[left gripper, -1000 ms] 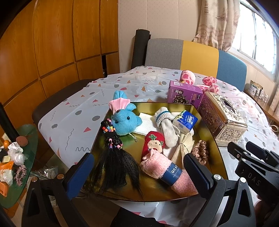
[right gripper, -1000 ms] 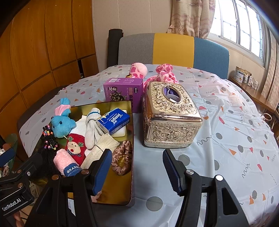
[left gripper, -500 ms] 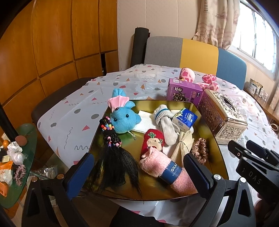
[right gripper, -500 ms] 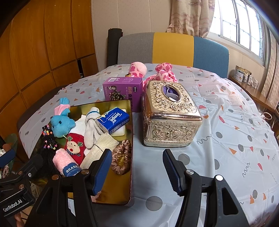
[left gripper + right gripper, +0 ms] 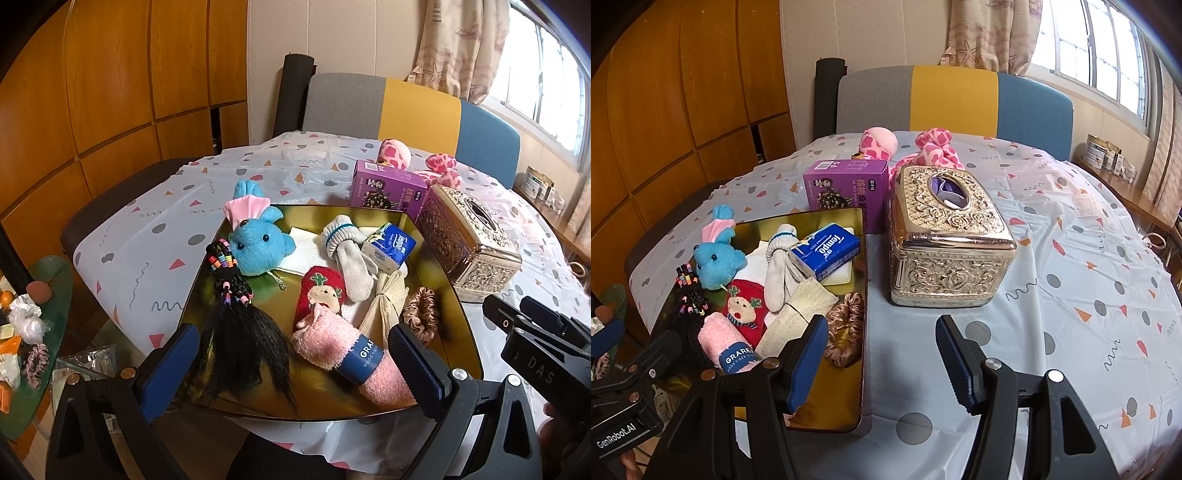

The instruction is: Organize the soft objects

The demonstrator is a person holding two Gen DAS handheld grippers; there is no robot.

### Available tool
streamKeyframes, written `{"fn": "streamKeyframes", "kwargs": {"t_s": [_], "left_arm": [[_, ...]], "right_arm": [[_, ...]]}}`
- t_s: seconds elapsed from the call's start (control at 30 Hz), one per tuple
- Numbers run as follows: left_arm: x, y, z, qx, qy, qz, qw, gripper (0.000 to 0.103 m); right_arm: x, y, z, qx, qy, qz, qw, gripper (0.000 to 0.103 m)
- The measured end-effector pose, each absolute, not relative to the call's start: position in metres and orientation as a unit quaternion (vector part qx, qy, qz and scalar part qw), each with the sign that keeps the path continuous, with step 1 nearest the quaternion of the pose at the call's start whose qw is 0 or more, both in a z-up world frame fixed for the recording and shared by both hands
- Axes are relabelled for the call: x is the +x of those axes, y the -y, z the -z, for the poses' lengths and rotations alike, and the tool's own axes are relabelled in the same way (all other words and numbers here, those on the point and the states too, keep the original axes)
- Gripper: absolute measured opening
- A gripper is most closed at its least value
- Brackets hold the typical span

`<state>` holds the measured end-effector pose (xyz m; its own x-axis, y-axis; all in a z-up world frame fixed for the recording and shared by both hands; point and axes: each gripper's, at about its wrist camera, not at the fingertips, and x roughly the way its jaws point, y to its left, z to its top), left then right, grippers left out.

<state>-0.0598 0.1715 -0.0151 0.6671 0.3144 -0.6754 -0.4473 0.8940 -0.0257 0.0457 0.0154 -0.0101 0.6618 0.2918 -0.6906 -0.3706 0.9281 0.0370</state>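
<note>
Both views have barely shifted since earlier. The left gripper [image 5: 293, 363] and right gripper [image 5: 881, 349] hover wide apart, empty. One gold tray [image 5: 454, 295] holds one blue plush [image 5: 258, 243], three socks, one scrunchie [image 5: 421, 314].

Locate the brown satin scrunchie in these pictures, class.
The brown satin scrunchie lies at the right edge of the gold tray, beside the folded beige cloth, just ahead of the right gripper.
</note>
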Motion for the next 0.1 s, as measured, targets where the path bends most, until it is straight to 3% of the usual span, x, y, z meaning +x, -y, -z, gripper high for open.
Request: {"fn": "streamKeyframes", "kwargs": {"t_s": [0.1], "left_arm": [[-0.0584,-0.1726,0.0159,-0.098,-0.354,-0.2,0.908,0.102]], "right_arm": [[0.0467,-0.0137,0.0105,-0.051,-0.371,-0.181,0.91,0.061]]}}
